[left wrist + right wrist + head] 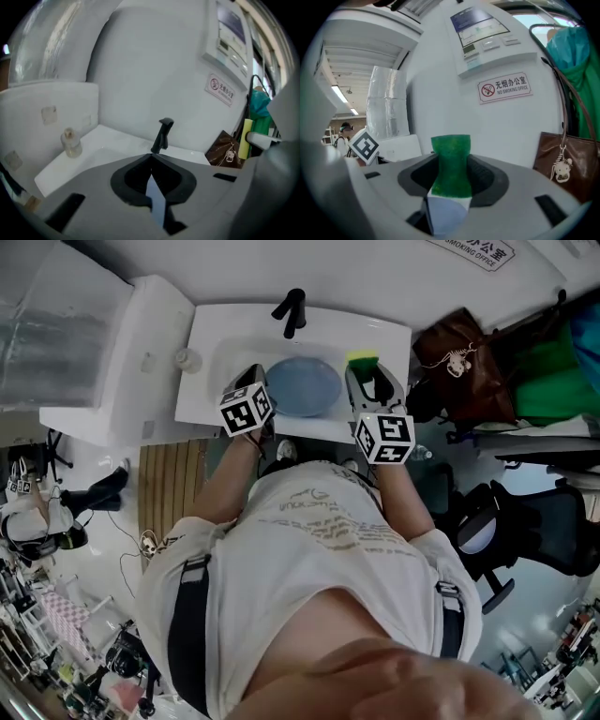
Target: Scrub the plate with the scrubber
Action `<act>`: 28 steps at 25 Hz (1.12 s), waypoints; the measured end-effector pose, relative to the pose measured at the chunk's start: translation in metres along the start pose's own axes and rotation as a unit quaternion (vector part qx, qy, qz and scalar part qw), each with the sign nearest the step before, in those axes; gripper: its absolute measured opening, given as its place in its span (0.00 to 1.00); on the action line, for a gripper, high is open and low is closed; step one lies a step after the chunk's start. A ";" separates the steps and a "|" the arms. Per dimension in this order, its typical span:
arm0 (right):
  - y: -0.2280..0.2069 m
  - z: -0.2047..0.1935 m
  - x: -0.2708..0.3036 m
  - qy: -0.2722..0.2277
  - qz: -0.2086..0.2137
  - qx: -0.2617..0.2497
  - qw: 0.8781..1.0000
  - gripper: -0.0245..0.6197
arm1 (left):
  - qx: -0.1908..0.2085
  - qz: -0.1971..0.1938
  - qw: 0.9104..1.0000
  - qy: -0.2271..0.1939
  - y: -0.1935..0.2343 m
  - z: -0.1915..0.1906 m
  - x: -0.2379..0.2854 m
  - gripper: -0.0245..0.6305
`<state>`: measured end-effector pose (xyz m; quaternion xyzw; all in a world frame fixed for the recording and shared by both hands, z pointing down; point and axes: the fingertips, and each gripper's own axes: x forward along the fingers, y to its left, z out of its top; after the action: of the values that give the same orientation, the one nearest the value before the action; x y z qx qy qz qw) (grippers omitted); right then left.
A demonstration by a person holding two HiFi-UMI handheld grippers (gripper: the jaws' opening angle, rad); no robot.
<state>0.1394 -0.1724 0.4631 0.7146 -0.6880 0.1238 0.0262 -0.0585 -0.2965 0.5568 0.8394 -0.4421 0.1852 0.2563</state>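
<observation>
A round blue plate (303,385) lies in the white sink basin (208,395). My left gripper (255,373) hangs right beside the plate's left rim; in the left gripper view its jaws (152,157) meet at the tips with nothing showing between them, pointing toward the black faucet (162,135). My right gripper (375,381) is over the sink's right side, to the right of the plate, shut on the yellow scrubber with a green pad (362,359). That green pad (451,164) stands pinched and squeezed between the right jaws.
The black faucet (292,313) stands behind the plate. A small clear bottle (187,359) sits on the sink's left ledge (71,143). A brown bag (459,357) hangs to the right of the sink (567,164). A wall with a no-smoking sign (505,88) is behind.
</observation>
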 end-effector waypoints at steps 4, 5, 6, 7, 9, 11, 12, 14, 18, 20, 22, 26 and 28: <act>-0.002 0.034 -0.012 -0.065 -0.010 0.007 0.998 0.33 | 0.088 -0.022 0.991 -0.098 -0.039 0.049 -0.021 0.07; -0.003 0.044 -0.017 -0.085 -0.016 0.003 0.996 0.33 | 0.102 -0.031 0.987 -0.119 -0.050 0.060 -0.026 0.07; -0.004 0.052 -0.021 -0.103 -0.024 -0.003 0.994 0.33 | 0.114 -0.040 0.983 -0.138 -0.062 0.070 -0.033 0.07; -0.005 0.060 -0.025 -0.117 -0.032 -0.010 0.992 0.33 | 0.125 -0.049 0.979 -0.156 -0.072 0.081 -0.039 0.07; -0.006 0.072 -0.032 -0.138 -0.045 -0.017 0.989 0.33 | 0.146 -0.064 0.969 -0.187 -0.092 0.099 -0.054 0.07; -0.008 0.081 -0.037 -0.150 -0.053 -0.015 0.987 0.33 | 0.162 -0.077 0.961 -0.210 -0.108 0.110 -0.066 0.07; -0.010 0.084 -0.039 -0.153 -0.058 -0.014 0.986 0.33 | 0.167 -0.084 0.959 -0.215 -0.115 0.113 -0.071 0.07; -0.015 0.085 -0.040 -0.155 -0.070 -0.009 0.985 0.33 | 0.173 -0.097 0.956 -0.217 -0.126 0.113 -0.076 0.07; -0.023 0.078 -0.040 -0.143 -0.081 0.008 0.986 0.33 | 0.195 -0.114 0.954 -0.199 -0.142 0.101 -0.076 0.07; -0.024 0.076 -0.040 -0.139 -0.082 0.012 0.987 0.33 | 0.204 -0.119 0.953 -0.189 -0.148 0.097 -0.074 0.07; -0.024 0.073 -0.039 -0.134 -0.077 0.016 0.988 0.33 | 0.204 -0.124 0.953 -0.185 -0.152 0.094 -0.072 0.07; -0.018 0.068 -0.035 -0.120 -0.063 0.019 0.991 0.33 | 0.201 -0.127 0.955 -0.177 -0.153 0.091 -0.070 0.07; -0.016 0.068 -0.036 -0.118 -0.061 0.016 0.991 0.33 | 0.197 -0.128 0.956 -0.175 -0.152 0.090 -0.070 0.07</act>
<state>0.1640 -0.1509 0.3921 0.7653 -0.6391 0.0478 -0.0591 0.0387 -0.2317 0.4063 0.9420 -0.3236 0.0846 0.0258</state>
